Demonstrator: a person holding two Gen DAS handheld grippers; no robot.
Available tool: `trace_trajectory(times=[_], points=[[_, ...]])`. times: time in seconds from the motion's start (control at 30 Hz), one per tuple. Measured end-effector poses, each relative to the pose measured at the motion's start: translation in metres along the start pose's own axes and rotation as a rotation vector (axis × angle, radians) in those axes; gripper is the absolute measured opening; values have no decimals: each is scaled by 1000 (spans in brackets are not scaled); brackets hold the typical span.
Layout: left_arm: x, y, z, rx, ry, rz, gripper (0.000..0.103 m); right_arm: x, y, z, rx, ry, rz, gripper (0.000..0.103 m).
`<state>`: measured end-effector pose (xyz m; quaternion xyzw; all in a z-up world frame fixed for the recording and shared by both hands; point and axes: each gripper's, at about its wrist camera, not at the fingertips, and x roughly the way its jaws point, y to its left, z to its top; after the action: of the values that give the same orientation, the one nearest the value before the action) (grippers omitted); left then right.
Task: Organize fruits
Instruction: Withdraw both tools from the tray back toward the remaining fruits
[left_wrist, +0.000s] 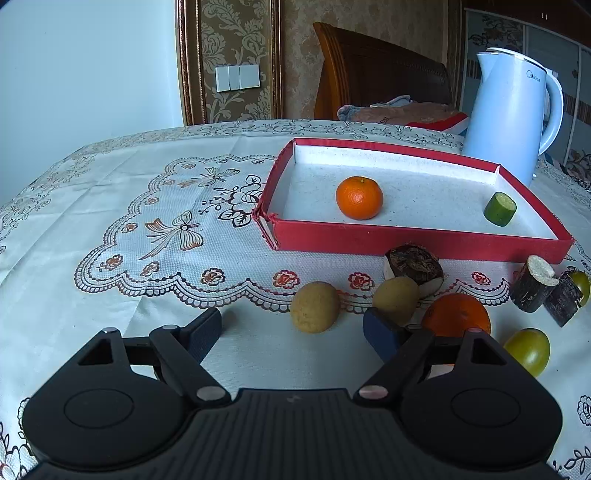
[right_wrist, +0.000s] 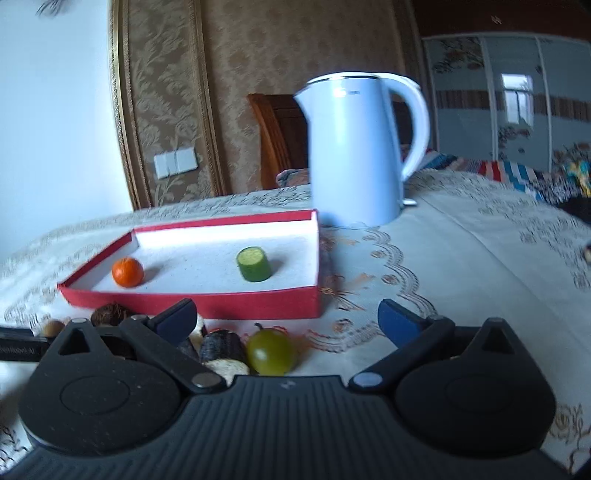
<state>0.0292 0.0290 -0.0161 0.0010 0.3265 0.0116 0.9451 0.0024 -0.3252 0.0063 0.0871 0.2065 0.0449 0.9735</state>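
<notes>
A red tray (left_wrist: 417, 242) with a white floor holds a mandarin (left_wrist: 359, 197) and a green cucumber piece (left_wrist: 499, 208). In front of it lie two yellow-brown fruits (left_wrist: 314, 307) (left_wrist: 395, 298), a dark round cake-like piece (left_wrist: 413, 266), an orange (left_wrist: 457, 315), two dark sugarcane pieces (left_wrist: 532, 282) and two green fruits (left_wrist: 528, 350). My left gripper (left_wrist: 291, 330) stands open, with the nearer yellow-brown fruit just beyond its gap. My right gripper (right_wrist: 288, 319) is open too; a green fruit (right_wrist: 270, 350) and a sugarcane piece (right_wrist: 223, 349) lie low between its fingers, untouched. The tray (right_wrist: 258, 304) shows there as well.
A pale blue electric kettle (left_wrist: 511, 110) (right_wrist: 354, 155) stands behind the tray's right end. A patterned tablecloth (left_wrist: 147, 229) covers the table. Behind it stand a wooden chair (left_wrist: 376, 70) with folded cloth and a wall with switches.
</notes>
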Motion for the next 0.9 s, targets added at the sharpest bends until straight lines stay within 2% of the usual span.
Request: trace_trajectory(times=[0.1,0.27,0.4,0.5,0.6,0.73,0.9], points=[[0,0,0,1,0,1,84,-1,-14,-1,-11,64,-15,103],[0,1,0,0,1,1,85,-4,-29,-8,-20,99,-63,103],[1,2,0,-8,9,10,90,8,-18,-10,-95,160,-127,103],[1,2,0,-7,8,11,90,16,0,-13,-202,202,-108,103],[1,2,0,-7,8,11,90,18,15,-14,-279,190,-120,103],[1,2,0,-6,9,12,90,27,23,-9,-307,164,-171,103],[1,2,0,-6,8,12,90,38,25,-3,-300,177,-149,99]])
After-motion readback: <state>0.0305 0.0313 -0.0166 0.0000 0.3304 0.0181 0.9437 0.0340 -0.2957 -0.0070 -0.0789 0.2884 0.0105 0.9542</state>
